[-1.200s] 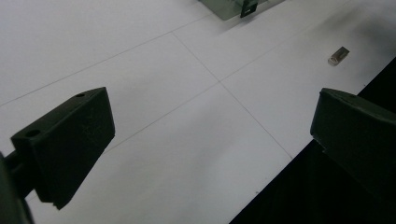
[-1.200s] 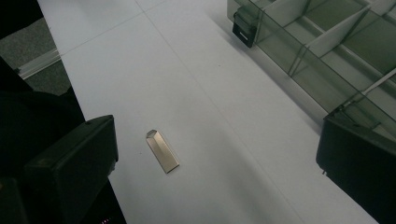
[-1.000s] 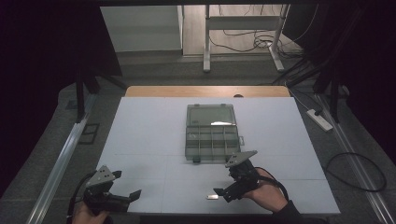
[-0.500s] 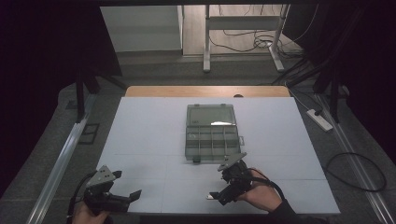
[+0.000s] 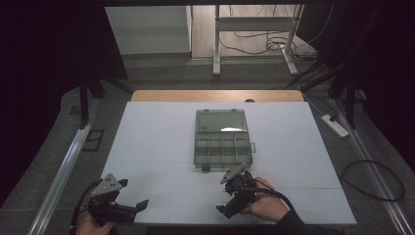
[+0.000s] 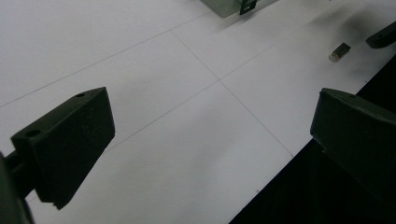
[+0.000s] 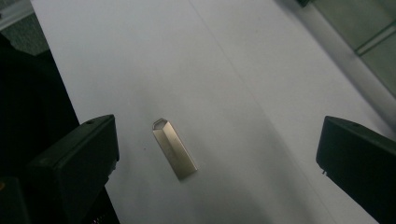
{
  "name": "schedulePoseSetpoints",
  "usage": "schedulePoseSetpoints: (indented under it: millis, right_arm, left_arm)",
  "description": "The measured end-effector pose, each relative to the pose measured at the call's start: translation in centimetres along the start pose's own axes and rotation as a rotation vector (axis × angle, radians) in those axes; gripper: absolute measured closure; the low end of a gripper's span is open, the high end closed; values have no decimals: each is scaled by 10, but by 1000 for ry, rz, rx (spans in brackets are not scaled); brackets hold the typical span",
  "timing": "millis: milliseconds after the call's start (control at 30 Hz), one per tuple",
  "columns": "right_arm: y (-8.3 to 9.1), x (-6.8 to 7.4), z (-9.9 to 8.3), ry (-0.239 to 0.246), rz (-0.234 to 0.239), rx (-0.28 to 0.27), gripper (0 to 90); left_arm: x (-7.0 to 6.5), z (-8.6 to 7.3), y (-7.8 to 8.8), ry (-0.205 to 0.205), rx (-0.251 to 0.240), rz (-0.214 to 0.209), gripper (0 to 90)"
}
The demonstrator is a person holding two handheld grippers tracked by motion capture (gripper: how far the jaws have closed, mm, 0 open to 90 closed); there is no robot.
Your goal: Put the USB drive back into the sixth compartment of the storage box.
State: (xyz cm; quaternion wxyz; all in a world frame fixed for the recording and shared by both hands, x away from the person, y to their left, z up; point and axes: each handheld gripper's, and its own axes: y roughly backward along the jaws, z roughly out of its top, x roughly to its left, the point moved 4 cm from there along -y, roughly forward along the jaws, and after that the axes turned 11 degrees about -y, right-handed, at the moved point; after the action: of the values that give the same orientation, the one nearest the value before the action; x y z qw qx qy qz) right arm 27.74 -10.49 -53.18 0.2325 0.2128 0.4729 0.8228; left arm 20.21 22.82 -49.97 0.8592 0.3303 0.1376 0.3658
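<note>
USB stick (image 7: 174, 149) between right gripper's (image 7: 217, 154) spread jaws

A small, flat, silver metal USB stick (image 7: 174, 149) lies on my white tabletop (image 5: 161, 142) close to the near edge. One end tapers to a pointed loop; the other is cut square. It rests flat and askew to the table edge.

A grey-green translucent plastic compartment box (image 5: 222, 138) sits flat at mid-table, lid open and laid back away from me. Its near half is divided into small compartments; whether they hold anything cannot be made out.
</note>
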Motion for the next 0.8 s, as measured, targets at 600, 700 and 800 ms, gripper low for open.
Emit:
schedulePoseSetpoints:
  millis: [600,700,800]
  right_arm:
    - [-22,3,-9,63,-58,106,25]
    - [-19,3,-9,76,-53,109,96]
    - [-15,5,-8,104,-34,104,247]
  left_arm:
    - [0,0,0,-5,0,-1,0]
    - [0,0,0,-5,-1,-1,0]
    - [0,0,0,-7,0,0,0]
